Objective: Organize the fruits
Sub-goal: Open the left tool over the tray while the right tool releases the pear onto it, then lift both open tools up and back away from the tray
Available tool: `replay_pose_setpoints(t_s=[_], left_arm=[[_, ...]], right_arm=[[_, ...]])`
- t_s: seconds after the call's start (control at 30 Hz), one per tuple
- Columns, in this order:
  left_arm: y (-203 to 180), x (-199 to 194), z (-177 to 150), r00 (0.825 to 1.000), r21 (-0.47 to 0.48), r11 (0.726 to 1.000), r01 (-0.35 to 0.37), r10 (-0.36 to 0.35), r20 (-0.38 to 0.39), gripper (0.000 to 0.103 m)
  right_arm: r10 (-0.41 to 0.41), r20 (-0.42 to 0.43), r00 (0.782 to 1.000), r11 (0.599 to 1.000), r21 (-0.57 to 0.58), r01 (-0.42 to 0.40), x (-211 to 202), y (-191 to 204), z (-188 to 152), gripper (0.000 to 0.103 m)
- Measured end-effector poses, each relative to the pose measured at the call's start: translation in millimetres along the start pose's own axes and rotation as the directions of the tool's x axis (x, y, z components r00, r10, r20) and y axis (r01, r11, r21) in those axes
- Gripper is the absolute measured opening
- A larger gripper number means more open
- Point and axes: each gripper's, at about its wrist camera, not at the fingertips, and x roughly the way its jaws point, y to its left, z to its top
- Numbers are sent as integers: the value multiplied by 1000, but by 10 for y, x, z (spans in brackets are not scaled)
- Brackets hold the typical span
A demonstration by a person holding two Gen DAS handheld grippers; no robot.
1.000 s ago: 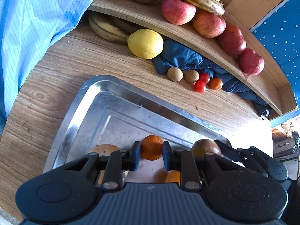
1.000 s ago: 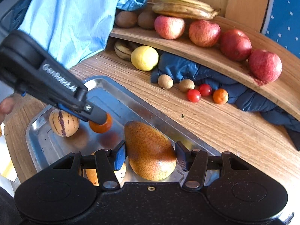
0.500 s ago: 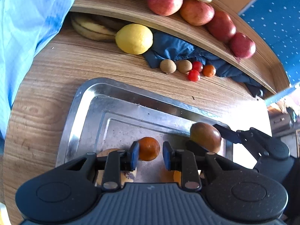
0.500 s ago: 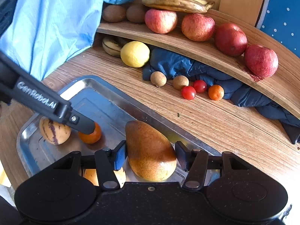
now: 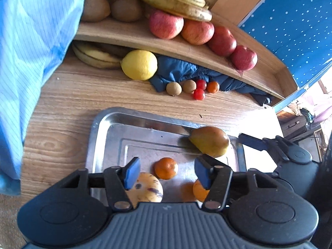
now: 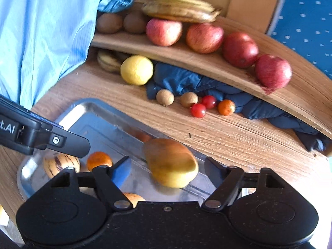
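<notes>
Both the left gripper (image 5: 166,173) and right gripper (image 6: 168,171) stood with jaws wide, holding nothing. The small orange tangerine (image 5: 166,168) and the yellow-brown pear (image 6: 171,162) lay free at lower centre in the shiny steel tray (image 5: 108,120), apparently just deposited there for sorting.

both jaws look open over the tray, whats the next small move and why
Probably lift the right gripper clear of the pear: its jaws stand wide apart with gaps on both sides, and the pear lies in the metal tray. The left gripper is open too, over the small orange.
</notes>
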Motion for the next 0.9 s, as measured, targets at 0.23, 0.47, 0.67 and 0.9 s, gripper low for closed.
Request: replay_pose_setpoints(t_s=[0.23,0.47,0.67,0.9], left_arm=[[28,-224,-20,997,92,995,-41,34,70,90],[-5,-472,-191,986,170,984,-61,33,164,102],[11,-581,-456,980,269,960,-73,20,198,102],[139,-710,-742,967,314,944,-98,16,254,102]], right_arm=[[-62,37,997,994,88,59,-341,158,-83,100],[-116,74,991,989,103,108,-704,424,-176,102],[-150,94,984,983,123,138,-964,613,-272,102],[-183,91,979,973,159,167,-1135,847,-503,102]])
